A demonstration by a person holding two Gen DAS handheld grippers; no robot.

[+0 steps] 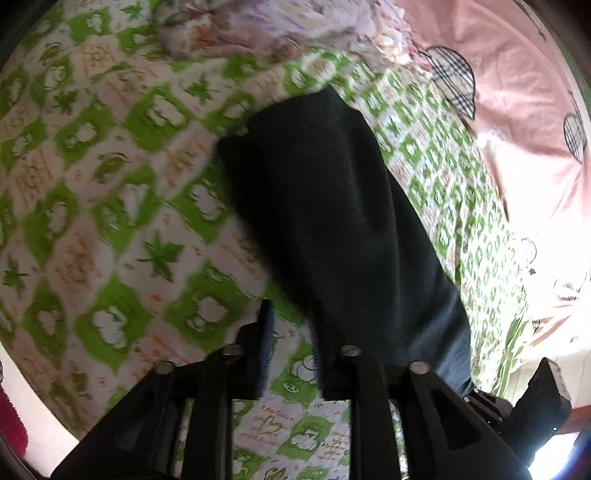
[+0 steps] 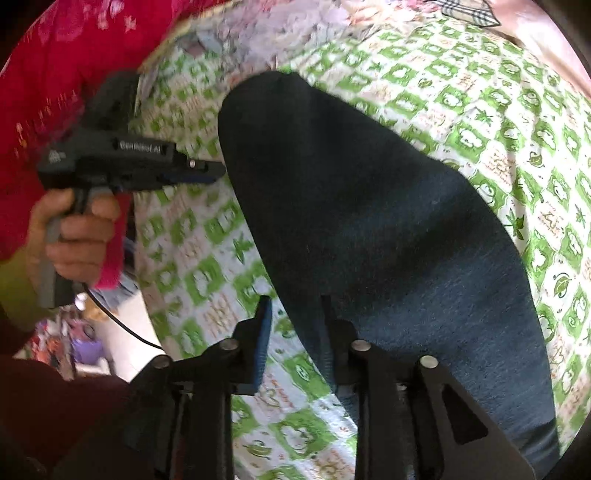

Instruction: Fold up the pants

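Note:
Dark blue-black pants (image 1: 332,206) lie folded in a long strip on the green-and-white patterned bedsheet (image 1: 110,229). My left gripper (image 1: 293,347) is open at the strip's near end. Sheet shows in its gap, and its right finger (image 1: 325,354) lies along the cloth's edge. In the right wrist view the pants (image 2: 388,240) fill the middle. My right gripper (image 2: 295,343) is open too, its right finger (image 2: 330,343) over the pants' edge, with nothing pinched. A hand (image 2: 77,236) holds the left gripper's body (image 2: 129,162) at the left, tips touching the pants' side.
A pink blanket with checked heart patches (image 1: 517,110) lies to the right of the sheet. A crumpled floral cloth (image 1: 258,29) is bunched at the far end. A red patterned sleeve (image 2: 55,74) hangs over the bed's left side, with floor clutter (image 2: 81,339) below.

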